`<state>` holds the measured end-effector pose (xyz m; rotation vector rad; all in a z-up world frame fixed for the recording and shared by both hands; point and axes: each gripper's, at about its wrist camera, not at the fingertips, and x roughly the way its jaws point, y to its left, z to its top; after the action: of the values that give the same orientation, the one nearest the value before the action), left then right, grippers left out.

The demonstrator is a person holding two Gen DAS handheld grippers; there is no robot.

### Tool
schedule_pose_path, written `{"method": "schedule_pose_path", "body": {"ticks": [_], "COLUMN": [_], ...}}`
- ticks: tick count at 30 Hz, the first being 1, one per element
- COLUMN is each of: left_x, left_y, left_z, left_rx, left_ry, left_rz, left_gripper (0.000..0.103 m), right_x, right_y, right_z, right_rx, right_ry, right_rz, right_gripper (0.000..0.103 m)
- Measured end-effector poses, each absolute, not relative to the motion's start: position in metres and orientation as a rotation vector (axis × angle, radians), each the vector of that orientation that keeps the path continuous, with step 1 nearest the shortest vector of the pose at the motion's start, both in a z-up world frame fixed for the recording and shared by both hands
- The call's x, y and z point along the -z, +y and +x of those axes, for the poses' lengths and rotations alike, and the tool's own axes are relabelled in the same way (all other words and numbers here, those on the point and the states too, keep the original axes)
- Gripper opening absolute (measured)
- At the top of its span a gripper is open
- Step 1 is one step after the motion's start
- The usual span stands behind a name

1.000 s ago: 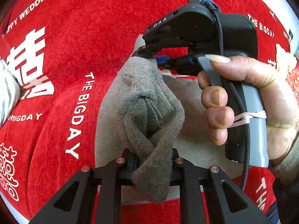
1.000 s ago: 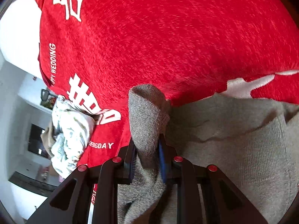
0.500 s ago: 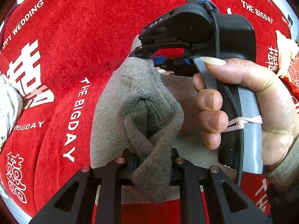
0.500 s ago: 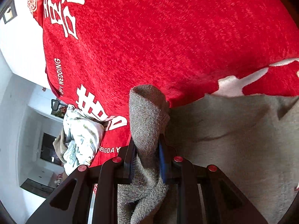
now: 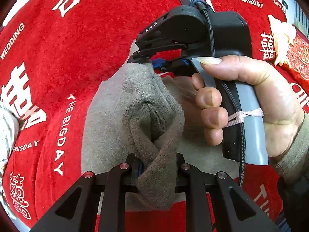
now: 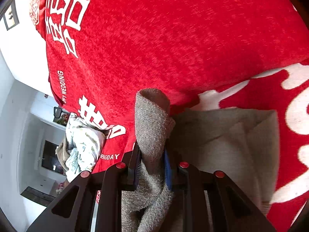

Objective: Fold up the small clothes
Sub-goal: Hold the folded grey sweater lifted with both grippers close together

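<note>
A grey-brown knitted garment lies partly spread on the red cloth. My left gripper is shut on a bunched edge of the grey-brown garment, which hangs over its jaws. In the left wrist view the right gripper, held by a hand, pinches the far edge of the same fold. My right gripper is shut on a rolled strip of the grey-brown garment, with the flat rest lying to the right of it. The lifted fold stretches between both grippers.
The red wedding cloth with white lettering covers the whole surface. A crumpled white floral garment lies at its left edge, also seen as white floral garment. A red and gold packet sits at the right.
Both grippers have carried the pinched fold sideways over the flat part of the garment; the red cloth has slid past in both views. Both grips are unchanged.
</note>
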<state>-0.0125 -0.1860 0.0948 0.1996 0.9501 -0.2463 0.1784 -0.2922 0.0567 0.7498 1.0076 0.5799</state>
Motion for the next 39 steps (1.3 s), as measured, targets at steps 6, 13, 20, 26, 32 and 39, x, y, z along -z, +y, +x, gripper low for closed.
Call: {"method": "schedule_pose_path", "body": {"ticks": [6, 13, 20, 26, 32, 39], "left_x": [-0.093, -0.091, -0.086, -0.081, -0.080, -0.081], "left_y": [-0.203, -0.213, -0.224, -0.231, -0.238, -0.242], "left_z": [-0.011, -0.007, -0.001, 0.001, 0.000, 0.003], "left_rx": [0.254, 0.262, 0.247, 0.242, 0.254, 0.262], "left_ry": [0.959, 0.960, 0.972, 0.976, 0.970, 0.970], "left_rz": [0.227, 0.251, 0.275, 0.294, 0.309, 0.313], "left_gripper": [0.020, 0.020, 0.020, 0.020, 0.020, 0.020], "right_x": [-0.052, -0.053, -0.053, -0.055, -0.052, -0.056], "right_y": [-0.310, -0.327, -0.338, -0.348, -0.360, -0.366], "right_z": [0.175, 0.172, 0.170, 0.167, 0.163, 0.161], "right_rx": [-0.572, -0.577, -0.572, -0.578, -0.573, -0.582], "right_ry": [0.996, 0.981, 0.976, 0.963, 0.947, 0.928], "right_rz": [0.771, 0.785, 0.794, 0.784, 0.808, 0.807], "right_gripper": [0.023, 0.023, 0.023, 0.023, 0.023, 0.023]}}
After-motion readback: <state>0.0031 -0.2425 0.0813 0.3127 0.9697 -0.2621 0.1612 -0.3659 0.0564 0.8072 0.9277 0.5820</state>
